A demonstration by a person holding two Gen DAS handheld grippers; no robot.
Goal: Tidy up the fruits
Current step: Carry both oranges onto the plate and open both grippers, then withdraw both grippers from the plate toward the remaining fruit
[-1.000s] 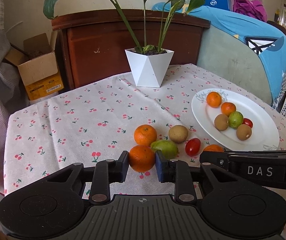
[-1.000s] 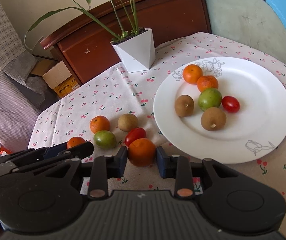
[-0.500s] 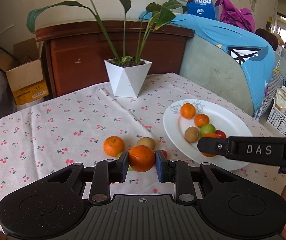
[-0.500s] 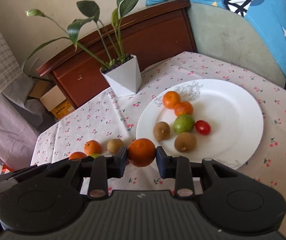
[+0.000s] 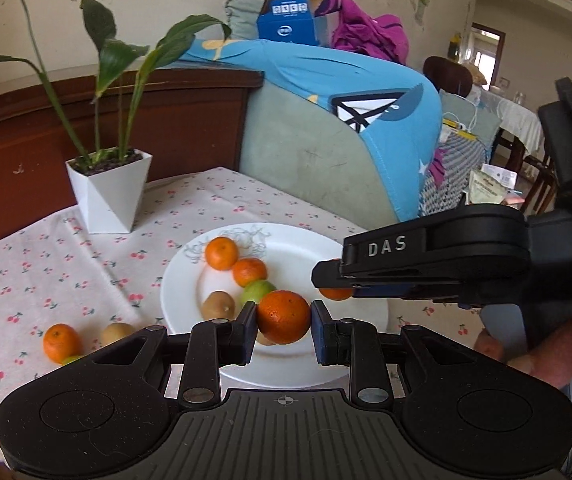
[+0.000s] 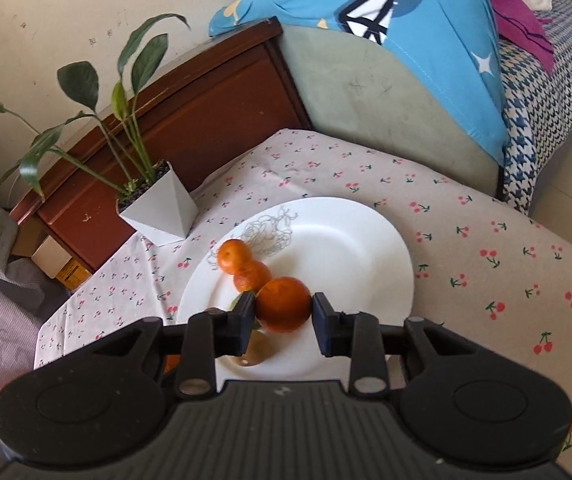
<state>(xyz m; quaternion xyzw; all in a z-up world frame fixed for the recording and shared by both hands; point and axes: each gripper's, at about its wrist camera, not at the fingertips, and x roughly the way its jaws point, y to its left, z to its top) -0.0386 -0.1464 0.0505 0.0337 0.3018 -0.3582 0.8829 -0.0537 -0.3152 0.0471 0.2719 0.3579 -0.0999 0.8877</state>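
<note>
Round dimpled orange (image 5: 284, 316) in L gripper (image 5: 282, 322) jaws; glossy white plate (image 5: 182, 280).

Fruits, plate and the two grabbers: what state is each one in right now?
Left gripper: shut on an orange, held above the plate.
Right gripper: shut on another orange, also over the plate.
Plate: on the tablecloth, partly filled with fruit.
Two oranges on plate: lying side by side, touching.
Kiwi: lying on the plate.
Loose orange: on the cloth, not yet moved.
Plant: upright.
</note>
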